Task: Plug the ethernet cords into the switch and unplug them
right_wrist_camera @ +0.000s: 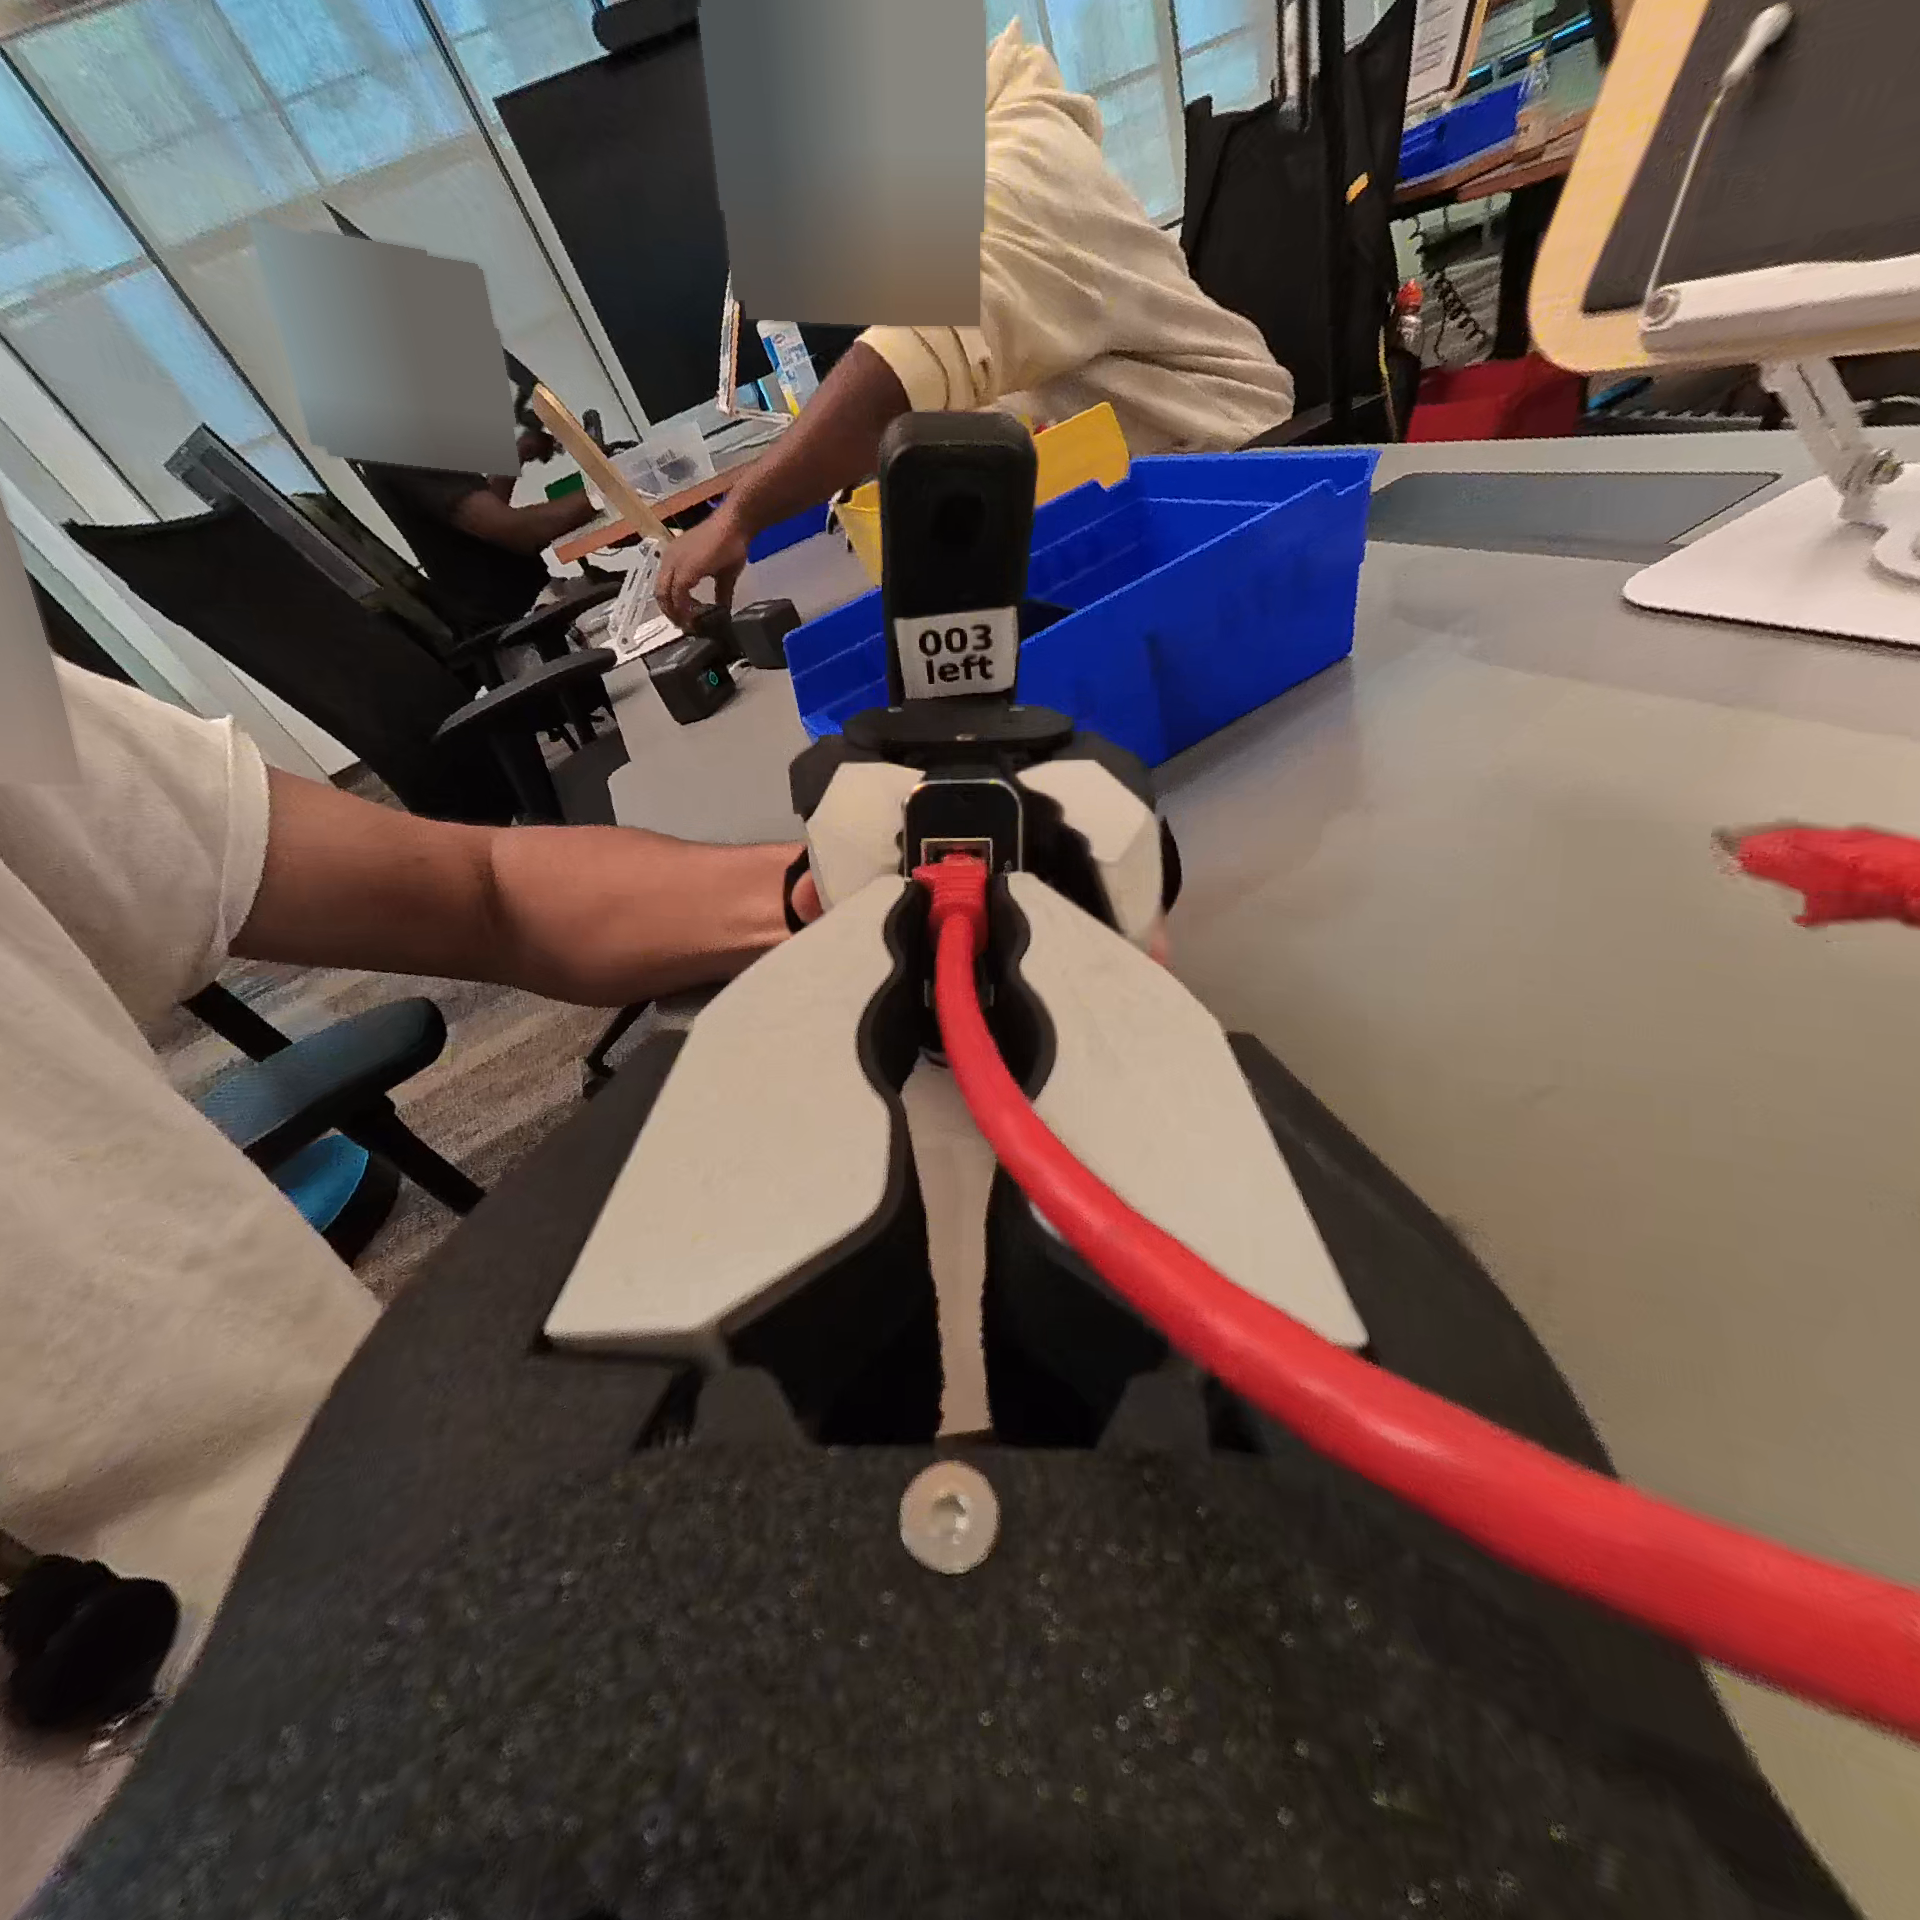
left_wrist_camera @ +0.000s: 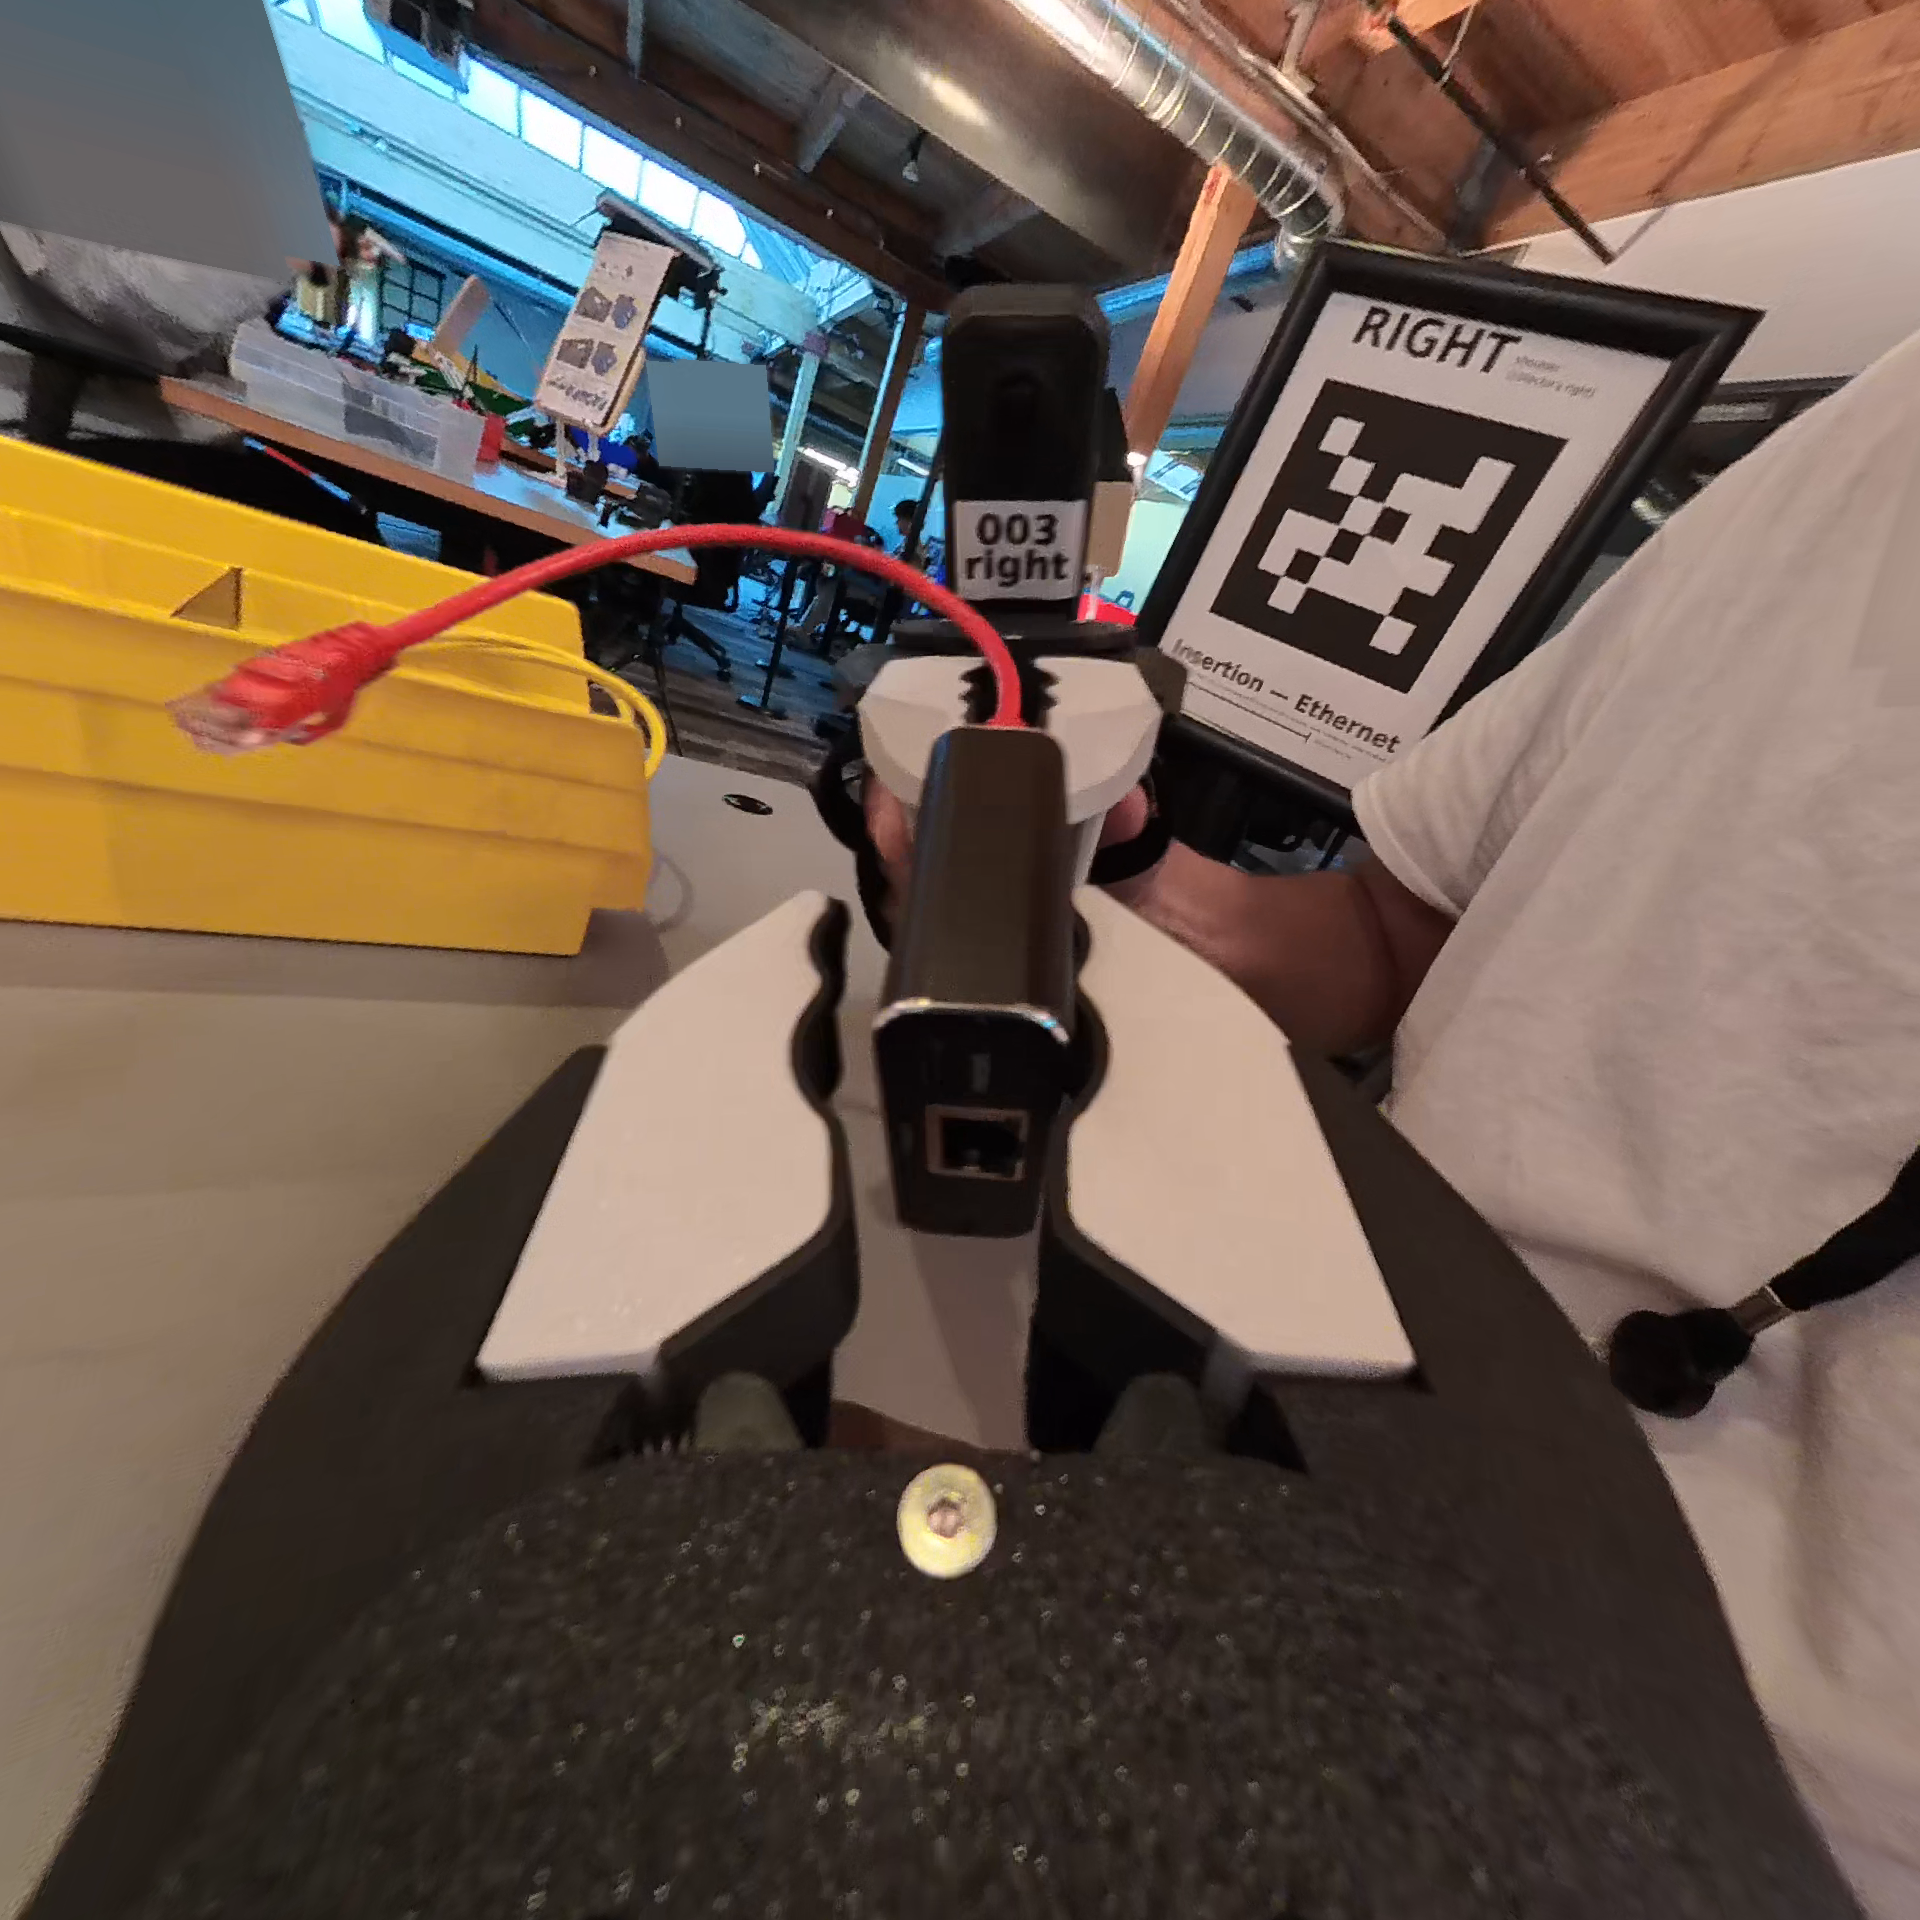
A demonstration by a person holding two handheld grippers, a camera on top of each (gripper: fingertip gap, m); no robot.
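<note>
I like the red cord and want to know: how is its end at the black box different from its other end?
The plugged end sits in a port of the black box, pinched by the right gripper; the loose end is in no port. The plugged end is held; the loose end hangs in the air, untouched. Both are red plugs on one cord.

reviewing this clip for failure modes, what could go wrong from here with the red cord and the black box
1. The right gripper is clamped on the red cord at its plug in the switch; pulling without the latch pressed may strain the port.
2. The left gripper holds the switch in mid-air, so a tug could twist it loose.
3. The free plug hangs near the yellow bin and could snag.
</note>
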